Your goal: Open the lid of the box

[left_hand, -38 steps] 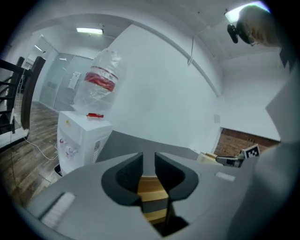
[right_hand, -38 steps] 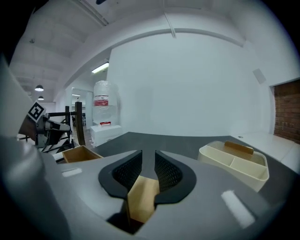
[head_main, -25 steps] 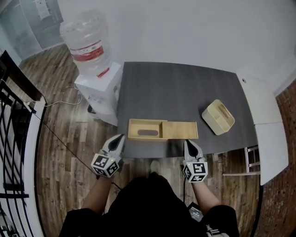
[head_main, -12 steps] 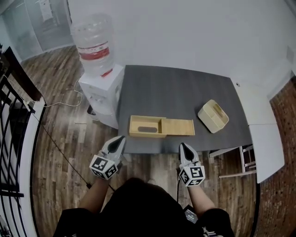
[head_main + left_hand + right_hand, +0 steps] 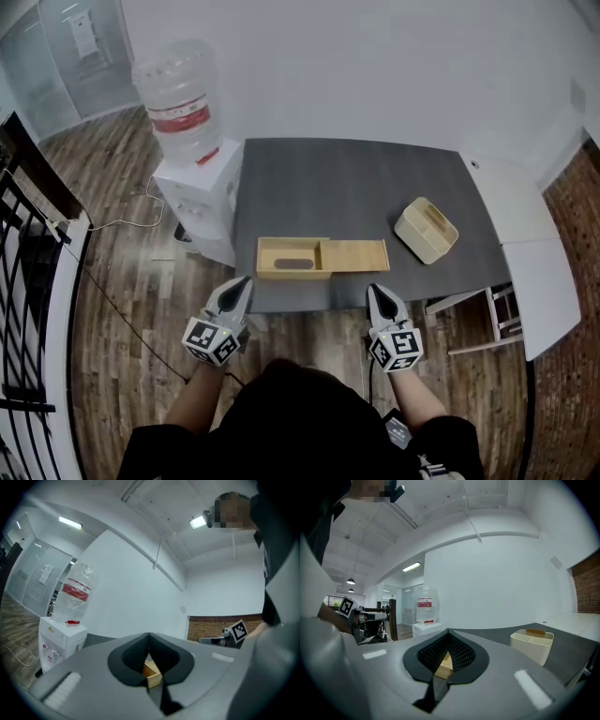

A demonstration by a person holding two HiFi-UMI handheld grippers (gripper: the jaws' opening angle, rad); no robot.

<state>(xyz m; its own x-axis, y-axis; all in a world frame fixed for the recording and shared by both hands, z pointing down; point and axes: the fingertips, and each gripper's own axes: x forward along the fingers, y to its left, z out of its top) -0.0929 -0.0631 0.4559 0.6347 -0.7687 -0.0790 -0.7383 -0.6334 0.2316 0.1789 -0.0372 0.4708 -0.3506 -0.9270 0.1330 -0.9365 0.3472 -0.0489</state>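
Held left gripper (image 5: 246,279) and right gripper (image 5: 374,289) just off the near edge of the dark bench (image 5: 356,178), touching nothing on it. Had both pairs of jaws pressed together, empty. Saw wooden box (image 5: 292,257) near that edge, ahead of both grippers, with lid (image 5: 354,255) slid out rightward and interior exposed. Noted cream caddy (image 5: 427,230) farther right, water dispenser (image 5: 192,187) beside the bench's left end.

On dark grey rectangular tabletop (image 5: 356,178): long pale wooden box (image 5: 263,258) near front edge, flat wooden lid (image 5: 354,255) slid out rightward; well apart, farther right, cream compartmented container (image 5: 415,244).
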